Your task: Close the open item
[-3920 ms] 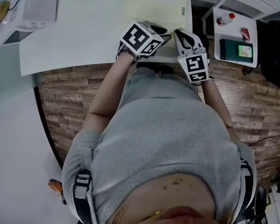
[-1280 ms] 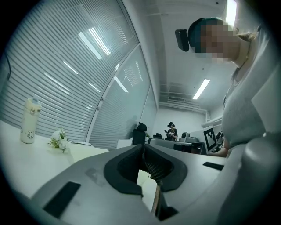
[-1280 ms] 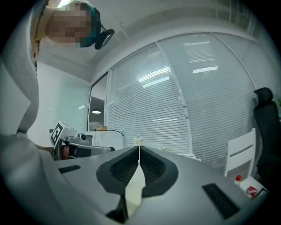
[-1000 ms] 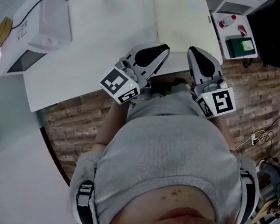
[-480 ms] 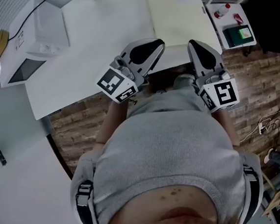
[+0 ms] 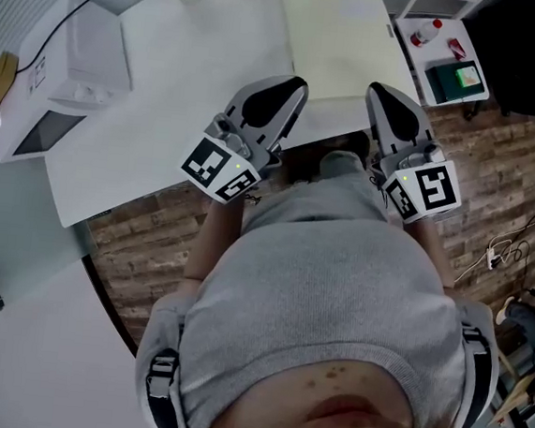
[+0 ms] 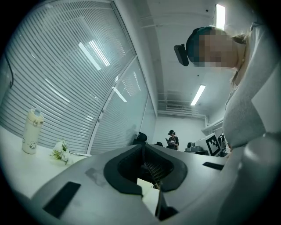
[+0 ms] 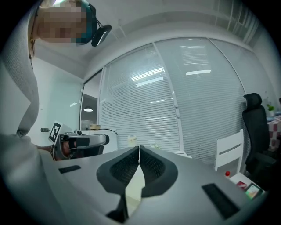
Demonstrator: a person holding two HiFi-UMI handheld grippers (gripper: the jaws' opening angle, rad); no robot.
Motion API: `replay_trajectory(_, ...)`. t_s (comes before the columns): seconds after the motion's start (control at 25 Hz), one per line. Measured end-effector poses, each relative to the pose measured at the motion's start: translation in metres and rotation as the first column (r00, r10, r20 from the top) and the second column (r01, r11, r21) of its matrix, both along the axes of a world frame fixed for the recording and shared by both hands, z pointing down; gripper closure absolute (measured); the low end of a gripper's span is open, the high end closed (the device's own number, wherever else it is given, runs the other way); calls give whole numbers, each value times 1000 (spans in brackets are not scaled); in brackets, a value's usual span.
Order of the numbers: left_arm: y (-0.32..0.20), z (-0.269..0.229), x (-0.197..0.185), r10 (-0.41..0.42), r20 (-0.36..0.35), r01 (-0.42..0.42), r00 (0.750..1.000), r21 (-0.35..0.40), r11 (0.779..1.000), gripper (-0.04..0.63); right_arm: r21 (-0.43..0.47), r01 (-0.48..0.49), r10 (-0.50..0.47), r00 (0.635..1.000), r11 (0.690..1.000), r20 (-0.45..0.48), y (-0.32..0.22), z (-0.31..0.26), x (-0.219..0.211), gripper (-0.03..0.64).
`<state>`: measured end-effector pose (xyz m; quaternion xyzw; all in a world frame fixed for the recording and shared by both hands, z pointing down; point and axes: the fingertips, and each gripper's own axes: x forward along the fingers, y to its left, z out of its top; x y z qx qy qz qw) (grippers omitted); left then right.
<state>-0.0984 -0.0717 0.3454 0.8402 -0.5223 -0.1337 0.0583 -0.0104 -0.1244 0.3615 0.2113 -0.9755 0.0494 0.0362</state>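
**White box at the table's far left corner; both grippers shut and empty**

White box-shaped appliance (image 6: 76, 49) sits on the far left corner of the white table (image 6: 161, 142), the only candidate for the task's thing. A black cable (image 6: 62, 2) runs across its top. Its end nearest the table's left edge shows a grey face, but the head view does not settle whether that is an opening.

At the table's near edge, well apart from the appliance, the left gripper (image 6: 299, 82) and the right gripper (image 6: 376, 87) lie side by side, both pointing away from the person across the tabletop. In the left gripper view the two dark pads meet at their tips with nothing between them. In the right gripper view the jaws are likewise pressed together along a thin seam, holding nothing.

Along the table's far edge stand a cream-coloured bottle (image 7: 32, 132) and a small bunch of white flowers (image 7: 59, 151). A pale yellow tabletop (image 6: 341, 32) adjoins the white table on its right. Beyond that, a small white side table (image 6: 424, 54) carries a red-capped bottle (image 6: 426, 31) and a green-screened device (image 6: 461, 78). A wood-patterned floor (image 6: 142, 243) shows below the table's near edge, beside the person's grey shirt (image 6: 326, 289).
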Motion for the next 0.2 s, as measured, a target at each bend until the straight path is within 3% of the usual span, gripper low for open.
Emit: replay_trajectory(0.2, -11, 3, -5, -38, -25, 38, 999, 5, 999, 571, 3, 31, -31, 1000, 1000, 1, -9, 1, -3, 552)
